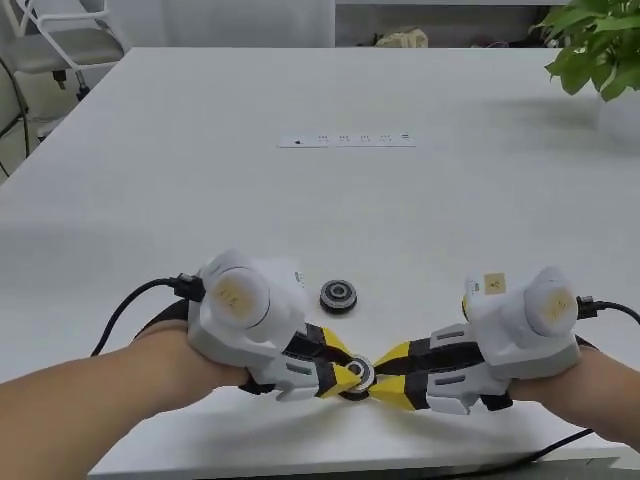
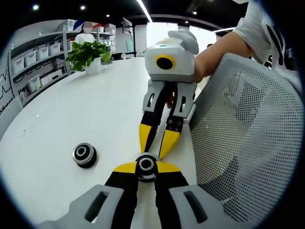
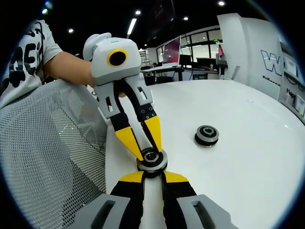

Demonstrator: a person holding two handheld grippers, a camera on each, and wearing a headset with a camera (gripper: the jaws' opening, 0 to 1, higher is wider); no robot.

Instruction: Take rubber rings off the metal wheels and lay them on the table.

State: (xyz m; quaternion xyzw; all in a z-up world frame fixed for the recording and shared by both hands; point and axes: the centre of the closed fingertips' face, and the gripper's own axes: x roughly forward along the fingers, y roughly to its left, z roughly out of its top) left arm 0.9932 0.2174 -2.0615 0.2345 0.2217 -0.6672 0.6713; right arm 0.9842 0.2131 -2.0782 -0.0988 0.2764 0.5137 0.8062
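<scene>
Grip came from both sides: the left claw point(image 2: 146, 168) and the right claw point(image 3: 153, 177) were each clenched on the near wheel point(image 1: 358, 373), tips nose to nose just above the front edge of the surface point(image 1: 200, 180). That wheel looked small, stiff and dense for its size, its metal probably slick. The rubber ring point(image 3: 165, 160) showed as a dark band round the rim, likely soft enough to stretch and roll off if pinched at its outer edge while the other claw braced the hub. Which claw had rubber and which had metal could not be told. A second wheel point(image 1: 338, 295) lay flat nearby, apart from both claws. The surface was white, smooth and wide, with a printed strip point(image 1: 346, 140) farther out, a potted plant point(image 1: 595, 45) at the far right, and a mesh chair back point(image 2: 248, 133) beside the person.
</scene>
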